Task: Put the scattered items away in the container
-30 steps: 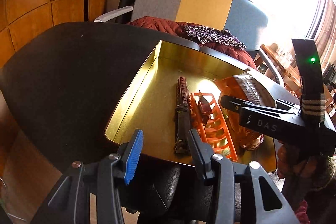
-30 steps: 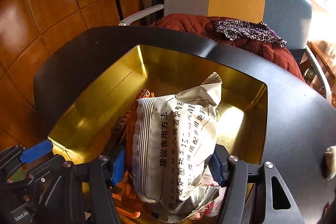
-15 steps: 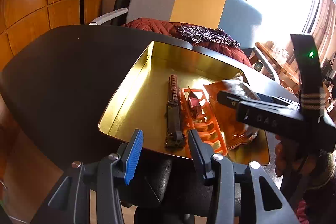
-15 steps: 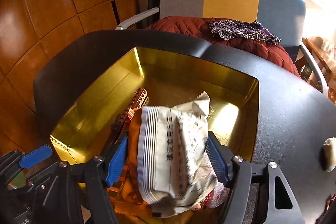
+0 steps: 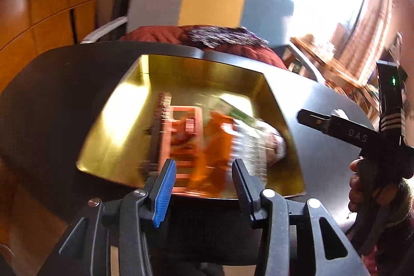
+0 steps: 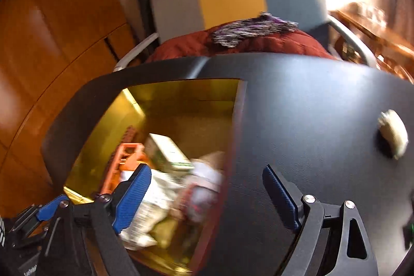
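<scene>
Released, one snack packet (image 6: 152,201) lies in the gold tin (image 6: 181,92); right claw (image 6: 207,195) just spread empty, left claw (image 5: 204,188) half-spread, empty.

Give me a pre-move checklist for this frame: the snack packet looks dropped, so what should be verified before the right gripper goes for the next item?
1. Right gripper empty: ok; its jaws have just been opening and nothing sits between them.
2. Snack packet inside the gold tin: ok; it lies in the tin, clear of the pads.
3. Next item located: ok; a small pale object lies alone on the black table, right of the tin.
4. Path to it clear: ok; only bare table shows between.
5. Left gripper out of the way: ok; open, empty, at the tin's near edge.
6. What the pale object is: cannot tell; blurred.
</scene>
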`<action>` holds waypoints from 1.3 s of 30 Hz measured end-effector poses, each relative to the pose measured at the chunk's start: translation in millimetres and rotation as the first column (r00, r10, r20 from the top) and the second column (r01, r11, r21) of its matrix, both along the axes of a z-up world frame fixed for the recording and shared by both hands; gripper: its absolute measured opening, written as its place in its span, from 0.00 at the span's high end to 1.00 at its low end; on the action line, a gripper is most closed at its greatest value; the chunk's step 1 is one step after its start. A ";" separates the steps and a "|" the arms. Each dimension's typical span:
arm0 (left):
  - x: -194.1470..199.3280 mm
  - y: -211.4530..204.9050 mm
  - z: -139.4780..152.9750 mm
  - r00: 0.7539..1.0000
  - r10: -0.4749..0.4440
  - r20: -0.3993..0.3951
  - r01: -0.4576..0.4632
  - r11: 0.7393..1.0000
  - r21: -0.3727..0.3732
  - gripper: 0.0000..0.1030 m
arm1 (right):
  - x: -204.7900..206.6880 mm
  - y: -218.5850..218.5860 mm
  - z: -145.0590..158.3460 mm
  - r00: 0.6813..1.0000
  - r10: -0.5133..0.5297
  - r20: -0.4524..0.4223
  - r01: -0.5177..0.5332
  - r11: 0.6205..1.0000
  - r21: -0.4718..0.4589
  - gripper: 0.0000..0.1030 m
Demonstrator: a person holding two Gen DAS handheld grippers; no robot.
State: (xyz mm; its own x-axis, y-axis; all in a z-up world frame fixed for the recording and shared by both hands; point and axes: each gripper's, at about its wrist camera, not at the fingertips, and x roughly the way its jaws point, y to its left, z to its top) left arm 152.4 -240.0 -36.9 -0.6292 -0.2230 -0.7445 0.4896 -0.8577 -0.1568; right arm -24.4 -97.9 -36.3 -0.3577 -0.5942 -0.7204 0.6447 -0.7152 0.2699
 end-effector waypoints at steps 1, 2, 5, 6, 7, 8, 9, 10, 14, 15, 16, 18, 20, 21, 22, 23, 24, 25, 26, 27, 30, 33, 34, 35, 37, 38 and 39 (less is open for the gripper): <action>-7.0 6.9 0.5 1.000 -0.026 0.005 0.026 1.000 -0.002 0.56 | -6.7 17.7 -3.0 0.999 -0.042 0.009 0.042 0.999 -0.001 0.12; -14.0 13.8 1.1 0.999 -0.052 0.011 0.052 0.999 -0.004 0.56 | -12.7 36.5 -6.3 0.997 -0.082 0.014 0.082 0.997 0.000 0.12; -41.2 40.2 8.2 0.989 -0.147 0.016 0.148 0.989 -0.020 0.56 | -29.2 93.4 -16.2 0.980 -0.198 0.031 0.198 0.980 0.001 0.12; -52.3 50.3 11.9 0.983 -0.184 0.014 0.184 0.983 -0.021 0.56 | -33.7 113.5 -19.5 0.970 -0.238 0.038 0.238 0.971 0.000 0.12; -63.4 60.5 15.6 0.975 -0.220 0.012 0.221 0.975 -0.022 0.55 | -37.8 134.0 -22.9 0.959 -0.278 0.046 0.279 0.960 -0.003 0.11; -73.3 68.6 18.2 0.970 -0.245 0.011 0.245 0.969 -0.025 0.55 | -42.0 154.6 -26.3 0.946 -0.318 0.054 0.319 0.948 -0.005 0.11; -86.2 80.2 21.0 0.961 -0.278 0.010 0.278 0.960 -0.030 0.55 | -45.1 174.7 -28.8 0.932 -0.357 0.061 0.358 0.934 -0.005 0.11; -99.1 91.8 23.8 0.951 -0.310 0.010 0.310 0.950 -0.035 0.55 | -46.8 196.5 -30.6 0.916 -0.396 0.066 0.397 0.918 -0.008 0.11; -153.8 134.2 31.9 0.911 -0.412 0.017 0.412 0.909 -0.056 0.55 | -47.3 266.9 -32.1 0.853 -0.518 0.063 0.520 0.854 -0.026 0.11; -167.1 143.1 32.5 0.903 -0.429 0.021 0.429 0.901 -0.061 0.54 | -47.3 283.1 -32.3 0.836 -0.545 0.062 0.548 0.836 -0.029 0.11; -181.5 152.7 31.9 0.894 -0.448 0.027 0.449 0.891 -0.066 0.54 | -47.3 299.3 -32.5 0.818 -0.572 0.061 0.574 0.818 -0.033 0.11; -212.6 173.2 29.4 0.872 -0.487 0.044 0.489 0.869 -0.075 0.54 | -49.7 324.8 -33.4 0.792 -0.607 0.061 0.610 0.792 -0.042 0.10; -238.5 192.2 24.2 0.852 -0.519 0.063 0.523 0.848 -0.087 0.54 | -55.0 342.2 -34.3 0.777 -0.628 0.053 0.630 0.775 -0.048 0.10; -255.7 202.0 20.2 0.845 -0.529 0.081 0.535 0.839 -0.095 0.54 | -57.8 347.6 -34.0 0.772 -0.633 0.052 0.635 0.770 -0.052 0.10; -267.7 208.6 16.7 0.836 -0.541 0.087 0.548 0.831 -0.093 0.54 | -61.1 353.3 -34.0 0.772 -0.634 0.047 0.636 0.770 -0.056 0.10; -282.8 216.0 13.0 0.828 -0.552 0.095 0.559 0.824 -0.086 0.54 | -65.0 356.1 -33.4 0.775 -0.631 0.038 0.632 0.773 -0.057 0.10; -296.0 220.6 9.8 0.826 -0.554 0.103 0.563 0.823 -0.081 0.54 | -70.5 357.1 -32.4 0.779 -0.626 0.027 0.627 0.777 -0.054 0.10; -309.2 225.3 6.7 0.823 -0.557 0.111 0.566 0.821 -0.077 0.54 | -76.9 358.5 -32.2 0.782 -0.623 0.018 0.623 0.780 -0.050 0.10; -322.5 230.7 4.4 0.818 -0.564 0.111 0.573 0.816 -0.075 0.54 | -84.7 358.5 -31.9 0.785 -0.620 0.012 0.619 0.784 -0.049 0.11; -335.2 235.4 1.7 0.817 -0.565 0.117 0.575 0.814 -0.082 0.54 | -93.3 358.1 -32.1 0.790 -0.614 0.007 0.613 0.788 -0.048 0.10; -369.3 246.7 -7.5 0.810 -0.573 0.125 0.584 0.807 -0.084 0.54 | -115.8 357.9 -35.9 0.799 -0.601 -0.012 0.600 0.799 -0.027 0.11; -398.7 254.6 -21.6 0.802 -0.578 0.152 0.593 0.800 -0.086 0.54 | -133.8 356.3 -44.1 0.806 -0.591 -0.013 0.591 0.807 -0.014 0.11; -408.4 257.3 -28.0 0.798 -0.579 0.167 0.597 0.798 -0.085 0.54 | -137.7 355.1 -46.7 0.812 -0.584 -0.011 0.584 0.812 -0.011 0.11; -416.3 259.1 -37.0 0.793 -0.579 0.190 0.600 0.796 -0.078 0.54 | -141.3 353.8 -49.2 0.818 -0.575 -0.007 0.575 0.818 -0.009 0.11; -427.0 260.8 -53.1 0.783 -0.577 0.231 0.605 0.794 -0.065 0.54 | -146.0 350.1 -54.2 0.832 -0.554 0.001 0.554 0.832 -0.004 0.11; -425.1 259.5 -55.1 0.784 -0.580 0.222 0.605 0.794 -0.063 0.54 | -146.2 347.3 -56.5 0.842 -0.540 0.005 0.540 0.842 -0.001 0.12; -423.1 258.3 -57.1 0.785 -0.582 0.213 0.606 0.793 -0.062 0.54 | -146.4 344.6 -58.8 0.851 -0.526 0.009 0.526 0.851 0.003 0.14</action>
State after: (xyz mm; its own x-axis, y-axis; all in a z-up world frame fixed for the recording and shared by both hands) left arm -270.7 18.3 -93.9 -0.5302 0.0573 -0.8460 -0.1145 -0.9934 0.0044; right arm -170.8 246.7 -95.1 -0.6102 -0.3189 -0.7252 0.1701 -0.9468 0.2732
